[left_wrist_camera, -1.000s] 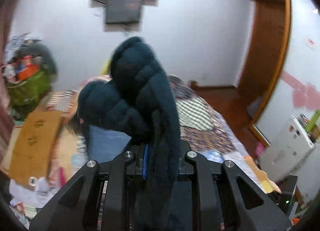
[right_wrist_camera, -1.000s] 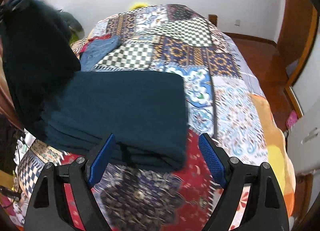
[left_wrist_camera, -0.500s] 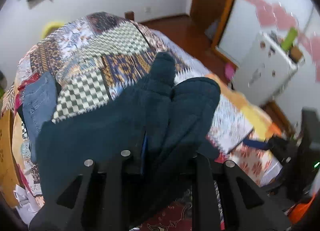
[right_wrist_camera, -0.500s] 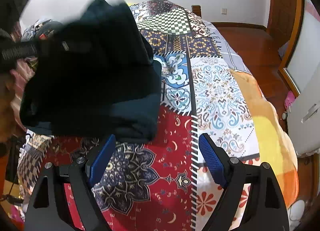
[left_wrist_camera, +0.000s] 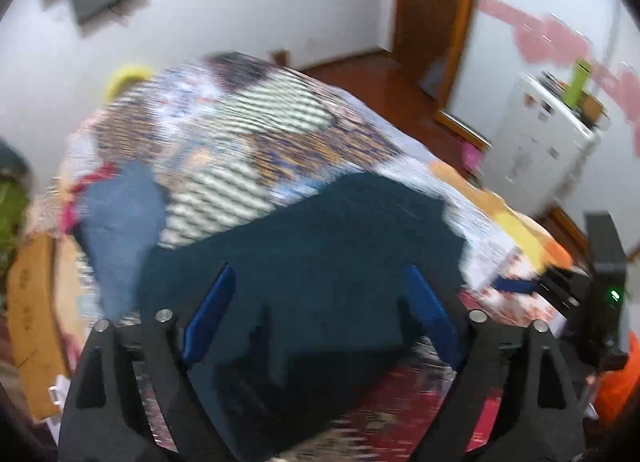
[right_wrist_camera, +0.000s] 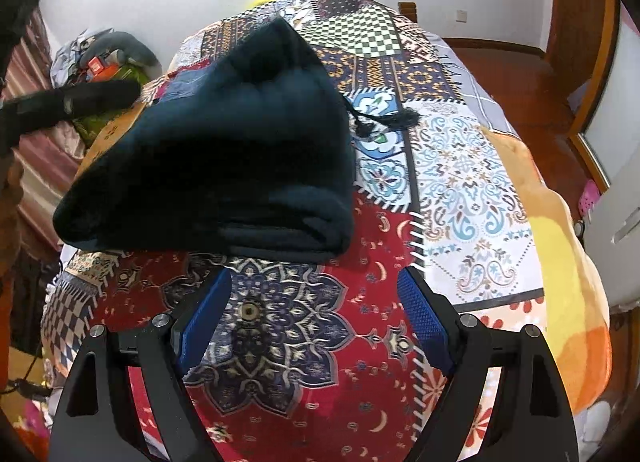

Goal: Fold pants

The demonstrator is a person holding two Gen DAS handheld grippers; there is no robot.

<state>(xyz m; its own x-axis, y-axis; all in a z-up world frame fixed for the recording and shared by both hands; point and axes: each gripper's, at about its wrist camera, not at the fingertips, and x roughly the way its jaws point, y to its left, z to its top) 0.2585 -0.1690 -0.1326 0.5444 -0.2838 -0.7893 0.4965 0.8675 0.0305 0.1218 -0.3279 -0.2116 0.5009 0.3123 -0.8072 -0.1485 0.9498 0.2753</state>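
Bed: patchwork cover (right_wrist_camera: pixel 460 165), I work on it.
Pants (right_wrist_camera: pixel 240 141): dark, folded bundle near front edge — top flap peaked.
Left gripper (left_wrist_camera: pixel 320 310): jaws just opened, cloth loose between.
Right gripper (right_wrist_camera: pixel 316 310): spread, empty.
Left: flatten only, I think.

I can read no text, label or number from either of my grippers' cameras. The left view is smeared with blur; the cardboard (left_wrist_camera: pixel 30 302) at its left edge carries dark printed marks, but they will not resolve into letters. The white appliance (left_wrist_camera: pixel 536 145) by the wall shows small dark spots that could be buttons or stickers, none legible. In the right view a red-orange package (right_wrist_camera: pixel 98 66) in the clutter pile has a pale patch on it, too small for me to read.
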